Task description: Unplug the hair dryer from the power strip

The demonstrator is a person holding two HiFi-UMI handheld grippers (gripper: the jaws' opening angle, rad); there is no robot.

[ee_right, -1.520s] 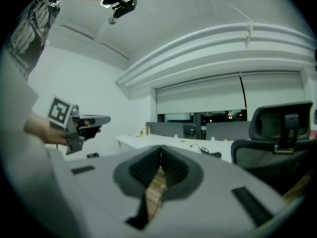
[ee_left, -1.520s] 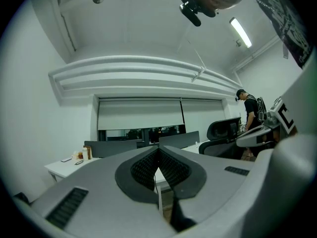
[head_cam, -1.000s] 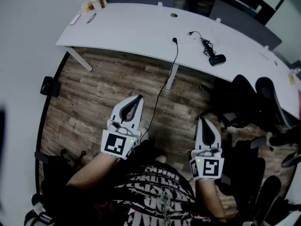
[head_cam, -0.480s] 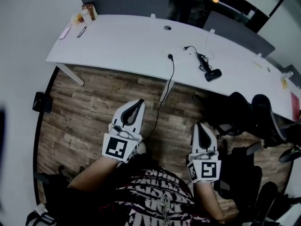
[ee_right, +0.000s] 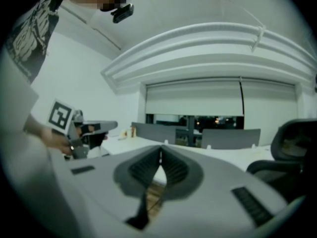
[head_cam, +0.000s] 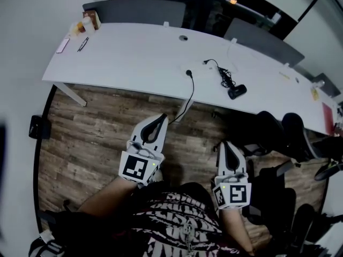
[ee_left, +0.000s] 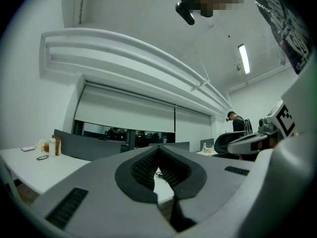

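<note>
Approach step, by the look of it. Left gripper (head_cam: 159, 116) and right gripper (head_cam: 224, 143) both closed, empty, short of tabletop (head_cam: 134, 52) edge. Hair dryer (head_cam: 236, 91) on tabletop (cord (head_cam: 221, 75) coiled beside). Next: open jaws, reach cord end.

Long white desk (head_cam: 134, 52): bottle and small box (head_cam: 88, 21) on its far-left corner, white card (head_cam: 62, 45) just beside them, grey partition panels (head_cam: 134, 10) behind it, black office chairs (head_cam: 273, 130) at its front right, wood floor (head_cam: 91, 127) below.
</note>
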